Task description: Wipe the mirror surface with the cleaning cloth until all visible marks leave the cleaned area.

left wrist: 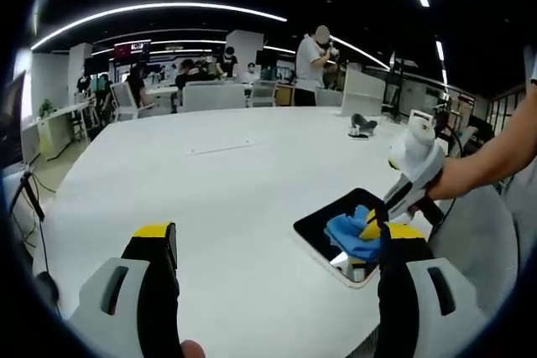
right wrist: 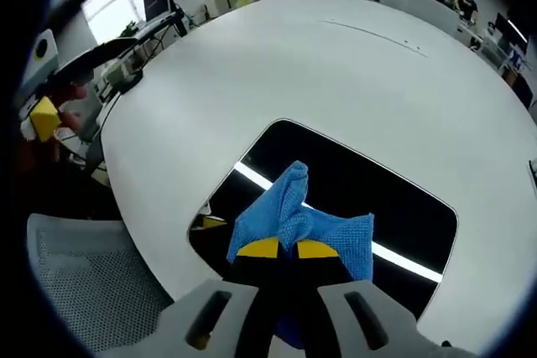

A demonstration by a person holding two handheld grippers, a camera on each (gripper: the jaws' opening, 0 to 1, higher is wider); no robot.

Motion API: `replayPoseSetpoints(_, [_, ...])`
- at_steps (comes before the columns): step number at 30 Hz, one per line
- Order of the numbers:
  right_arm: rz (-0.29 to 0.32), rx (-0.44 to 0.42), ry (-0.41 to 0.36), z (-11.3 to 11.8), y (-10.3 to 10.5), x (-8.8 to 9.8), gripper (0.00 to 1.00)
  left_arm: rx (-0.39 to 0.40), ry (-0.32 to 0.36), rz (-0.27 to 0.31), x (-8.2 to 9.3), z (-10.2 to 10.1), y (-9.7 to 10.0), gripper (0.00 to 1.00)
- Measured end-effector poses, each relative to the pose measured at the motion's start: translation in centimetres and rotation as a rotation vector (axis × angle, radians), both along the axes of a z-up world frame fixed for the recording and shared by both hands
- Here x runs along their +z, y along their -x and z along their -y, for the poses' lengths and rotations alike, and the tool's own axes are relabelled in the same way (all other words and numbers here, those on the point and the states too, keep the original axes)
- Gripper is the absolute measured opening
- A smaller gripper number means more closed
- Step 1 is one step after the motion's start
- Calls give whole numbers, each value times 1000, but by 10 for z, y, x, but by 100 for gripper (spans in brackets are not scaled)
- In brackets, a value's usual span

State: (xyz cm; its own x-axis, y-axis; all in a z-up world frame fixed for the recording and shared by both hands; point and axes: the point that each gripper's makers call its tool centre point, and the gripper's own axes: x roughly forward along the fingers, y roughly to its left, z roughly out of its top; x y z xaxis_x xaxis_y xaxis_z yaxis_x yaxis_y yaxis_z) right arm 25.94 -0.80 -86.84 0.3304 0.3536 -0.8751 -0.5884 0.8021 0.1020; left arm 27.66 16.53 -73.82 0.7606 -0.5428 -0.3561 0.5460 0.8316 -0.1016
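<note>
The right gripper (right wrist: 289, 249) is pinching the crumpled blue cleaning cloth (right wrist: 304, 222) on the dark rectangular mirror (right wrist: 394, 199) — wiping is underway; next, sweeping across the glass. The left gripper (left wrist: 273, 245) is hanging wide open, empty, over the white table (left wrist: 218, 190).

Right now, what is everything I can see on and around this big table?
Table: one, white, round, under everything.
Mirror: one, dark, rounded rectangle, flat near the table's edge.
Cleaning cloth: one, blue, bunched on the mirror.
Small object: one, dark, far side of the table; too small to identify.
Chairs: several, white, beyond the table.
People: several, in the background.
Left gripper: black and yellow, open.
Right gripper: shut on the cloth.
</note>
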Motion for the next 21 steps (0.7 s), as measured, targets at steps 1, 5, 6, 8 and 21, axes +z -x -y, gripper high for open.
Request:
replayPoseSetpoints(1, [-1,0,-1,0,0,0,0,2,1,-1,-1,0,0,99])
replayPoseSetpoints(5, [-8,5,-2,-1,4,0,0,0,0,-8,-3,0,3,99])
replayPoseSetpoints(6, [-8,8,0,-1,4,0,0,-1,-2,-8,-4,1,4,99])
replayPoseSetpoints(8, [-10,6,-2,-1,4,0,0,2,1,-10,-4,0,5,99])
replayPoseSetpoints(21, [-29,-3,-21,0,10,0,0,18,6,-17,-7,-6,3,99])
